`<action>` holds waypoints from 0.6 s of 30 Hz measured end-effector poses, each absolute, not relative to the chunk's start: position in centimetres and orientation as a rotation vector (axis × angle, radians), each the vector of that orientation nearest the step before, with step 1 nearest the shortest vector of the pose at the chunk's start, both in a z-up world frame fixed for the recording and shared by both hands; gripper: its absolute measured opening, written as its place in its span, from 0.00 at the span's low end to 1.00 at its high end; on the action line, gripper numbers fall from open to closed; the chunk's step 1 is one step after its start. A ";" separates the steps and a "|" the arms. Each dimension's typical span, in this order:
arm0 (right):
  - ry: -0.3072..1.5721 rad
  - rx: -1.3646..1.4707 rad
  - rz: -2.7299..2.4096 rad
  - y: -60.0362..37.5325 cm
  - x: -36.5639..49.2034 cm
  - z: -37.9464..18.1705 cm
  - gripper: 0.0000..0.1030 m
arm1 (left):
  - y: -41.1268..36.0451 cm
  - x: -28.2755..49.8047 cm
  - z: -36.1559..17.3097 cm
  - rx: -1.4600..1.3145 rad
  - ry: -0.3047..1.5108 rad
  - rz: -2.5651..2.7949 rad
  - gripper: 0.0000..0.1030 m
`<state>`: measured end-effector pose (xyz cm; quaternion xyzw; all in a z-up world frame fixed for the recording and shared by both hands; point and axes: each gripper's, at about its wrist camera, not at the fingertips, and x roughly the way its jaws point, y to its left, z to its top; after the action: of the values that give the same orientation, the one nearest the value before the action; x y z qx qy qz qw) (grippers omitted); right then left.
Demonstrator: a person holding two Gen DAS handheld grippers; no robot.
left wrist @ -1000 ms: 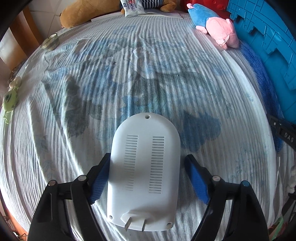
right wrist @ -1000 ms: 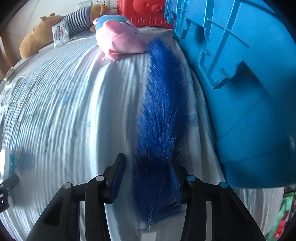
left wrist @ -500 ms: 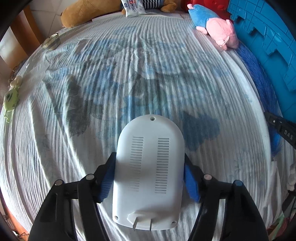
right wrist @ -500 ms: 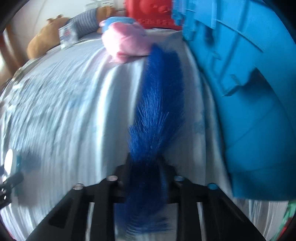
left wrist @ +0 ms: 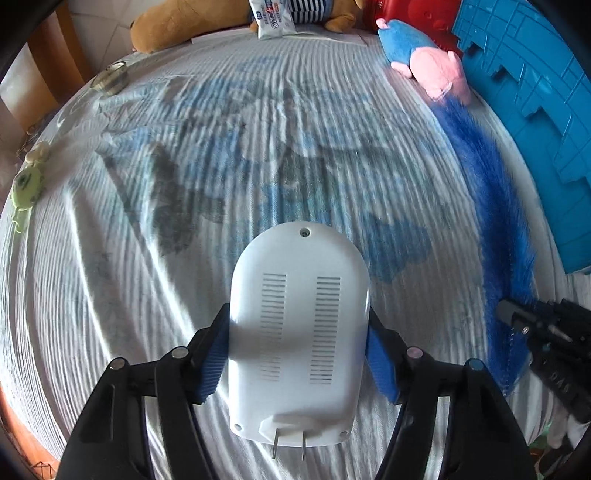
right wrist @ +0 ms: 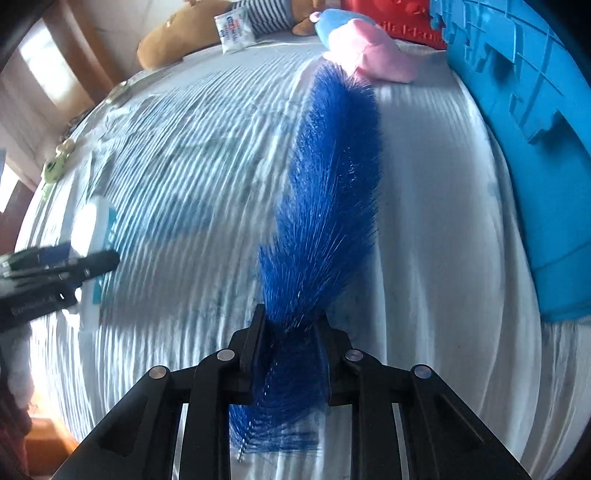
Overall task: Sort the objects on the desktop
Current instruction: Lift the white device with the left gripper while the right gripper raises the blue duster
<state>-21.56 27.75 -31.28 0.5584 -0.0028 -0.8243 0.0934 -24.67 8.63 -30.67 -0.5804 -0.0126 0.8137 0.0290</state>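
Observation:
A white plug-in device [left wrist: 299, 325] with vent slots and two prongs lies back-up on the striped bedsheet [left wrist: 184, 166]. My left gripper [left wrist: 295, 354] is shut on it, blue pads against both sides. A long blue bristle brush [right wrist: 332, 192] stretches from the pink plush towards me. My right gripper [right wrist: 290, 332] grips its near end; the jaws are opening slightly with the bristles still squeezed between them. In the left wrist view the brush [left wrist: 491, 206] runs along the crate and the right gripper [left wrist: 517, 314] sits at its lower end.
A big blue plastic crate [right wrist: 535, 147] stands along the right. A pink and blue plush [left wrist: 436, 70], a brown plush [left wrist: 177, 26], a tissue packet [left wrist: 271, 16] and a red box [left wrist: 406, 11] line the far edge. A glass cup [left wrist: 110, 75] and a green toy [left wrist: 27, 184] sit at the left.
My left jaws closed onto the sides of the white device. My right jaws closed on the brush and swung its near end left, away from the crate.

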 end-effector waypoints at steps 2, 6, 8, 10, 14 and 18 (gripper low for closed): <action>-0.002 1.646 -2.469 27.8 -22.0 -31.2 0.39 | 8.8 -24.9 -31.1 -1.797 -0.038 2.502 0.63; 0.004 1.673 -2.472 28.5 -23.0 -32.2 0.45 | 9.3 -25.1 -31.5 -1.804 -0.002 2.495 0.63; 0.024 1.669 -2.478 28.3 -22.9 -32.3 0.54 | 9.6 -25.2 -31.6 -1.801 0.022 2.497 0.63; 0.058 1.666 -2.476 27.8 -22.9 -32.4 0.62 | 9.6 -25.3 -31.5 -1.798 0.026 2.499 0.63; 0.137 1.686 -2.503 27.1 -22.9 -32.5 0.49 | 9.5 -25.3 -31.6 -1.769 0.049 2.499 0.63; 0.108 1.678 -2.513 27.7 -22.5 -31.8 0.19 | 9.5 -24.6 -31.0 -1.774 0.059 2.506 0.63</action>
<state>-22.47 27.68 -31.79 0.5540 0.0356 -0.8297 0.0589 -24.58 9.51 -31.00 -0.5774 0.0191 0.8155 0.0352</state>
